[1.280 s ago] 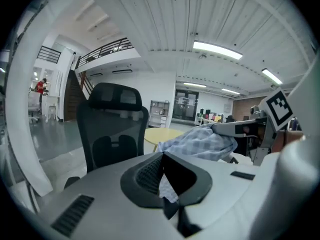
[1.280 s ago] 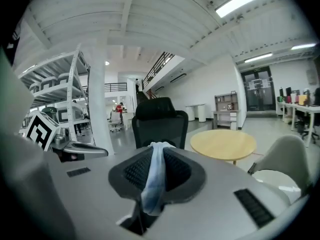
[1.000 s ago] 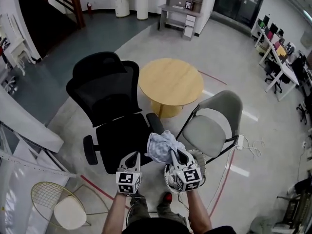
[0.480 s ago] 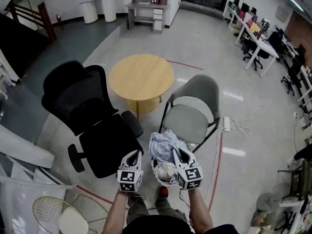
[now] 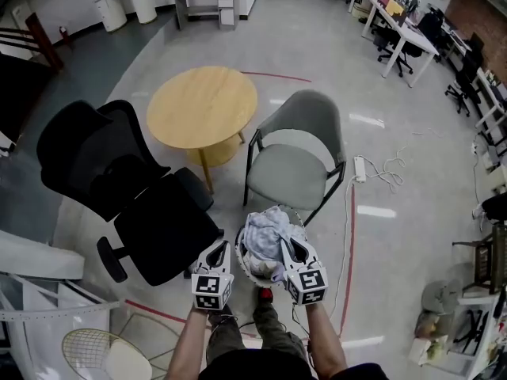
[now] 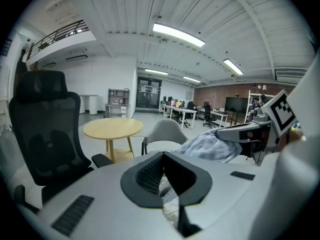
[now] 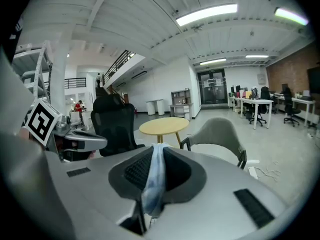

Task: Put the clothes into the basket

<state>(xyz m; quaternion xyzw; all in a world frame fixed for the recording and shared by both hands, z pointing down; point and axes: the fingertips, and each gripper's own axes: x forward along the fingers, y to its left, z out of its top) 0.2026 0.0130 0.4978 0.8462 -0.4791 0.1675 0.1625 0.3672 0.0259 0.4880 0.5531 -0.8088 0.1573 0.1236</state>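
A crumpled light blue cloth (image 5: 264, 231) hangs from my right gripper (image 5: 287, 248), which is shut on a fold of it (image 7: 151, 184). The cloth is just over a white wire basket (image 5: 240, 257) on the floor, which holds some pale fabric. My left gripper (image 5: 219, 255) hovers beside the basket's left rim, its jaws together and nothing gripped. The left gripper view shows the cloth (image 6: 205, 146) bunched to the right, under the right gripper. The basket's far side is hidden by the cloth.
A grey chair (image 5: 293, 172) stands just beyond the basket. A black office chair (image 5: 150, 228) is on the left and a round wooden table (image 5: 202, 105) behind. A power strip with cable (image 5: 360, 169) lies on the floor at the right. A wire stool (image 5: 103, 355) sits at bottom left.
Both grippers have swung right and down, from over the black chair's seat to the basket. The blue cloth came along in the right gripper and now sits lower, over the basket.
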